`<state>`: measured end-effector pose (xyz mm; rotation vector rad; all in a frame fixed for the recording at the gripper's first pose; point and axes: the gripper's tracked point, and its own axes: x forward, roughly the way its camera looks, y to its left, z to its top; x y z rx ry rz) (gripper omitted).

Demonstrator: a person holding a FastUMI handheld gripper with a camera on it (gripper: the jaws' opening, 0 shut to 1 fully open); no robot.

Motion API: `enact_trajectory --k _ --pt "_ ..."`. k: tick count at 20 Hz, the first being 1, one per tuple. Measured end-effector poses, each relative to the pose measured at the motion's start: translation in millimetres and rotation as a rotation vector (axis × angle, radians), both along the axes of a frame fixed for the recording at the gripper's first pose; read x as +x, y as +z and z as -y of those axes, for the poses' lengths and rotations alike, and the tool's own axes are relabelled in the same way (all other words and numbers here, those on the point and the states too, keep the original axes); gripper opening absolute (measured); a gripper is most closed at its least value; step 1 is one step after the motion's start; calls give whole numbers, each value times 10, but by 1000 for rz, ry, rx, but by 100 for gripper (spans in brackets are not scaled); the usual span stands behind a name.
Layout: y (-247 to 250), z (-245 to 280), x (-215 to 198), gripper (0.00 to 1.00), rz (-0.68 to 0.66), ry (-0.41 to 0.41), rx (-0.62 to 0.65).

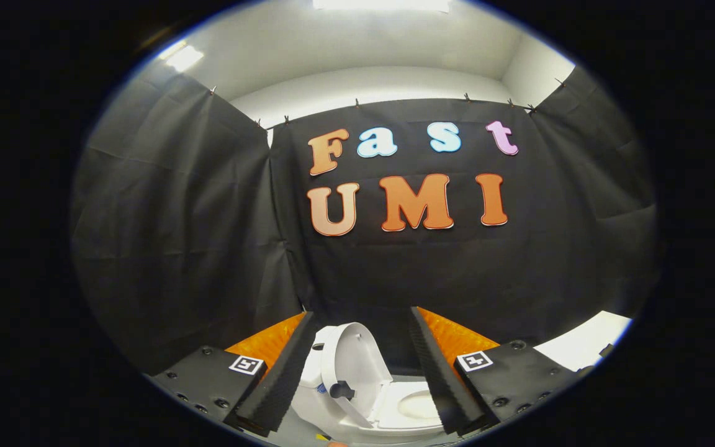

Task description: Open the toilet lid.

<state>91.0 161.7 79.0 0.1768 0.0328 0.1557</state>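
Between the spread fingers of the tool (pixel 357 372), a small toilet (pixel 357 403) is seen with its lid (pixel 351 360) already raised upright against the tank, the seat (pixel 416 406) lying exposed below. Nothing is held by the wide-open tool. The task is judged essentially done. The toilet's base is cut off, and a small dark part on the lid cannot be identified.

The toilet (pixel 364 397) sits between the spread gripper (pixel 364 372) fingers, its lid (pixel 354 363) raised upright left of the seat (pixel 416 406).
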Motion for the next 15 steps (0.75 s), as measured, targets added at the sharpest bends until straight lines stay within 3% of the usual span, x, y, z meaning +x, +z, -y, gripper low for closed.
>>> enact_trajectory --k 15 --pt "-39 120 26 97 -12 -21 21"
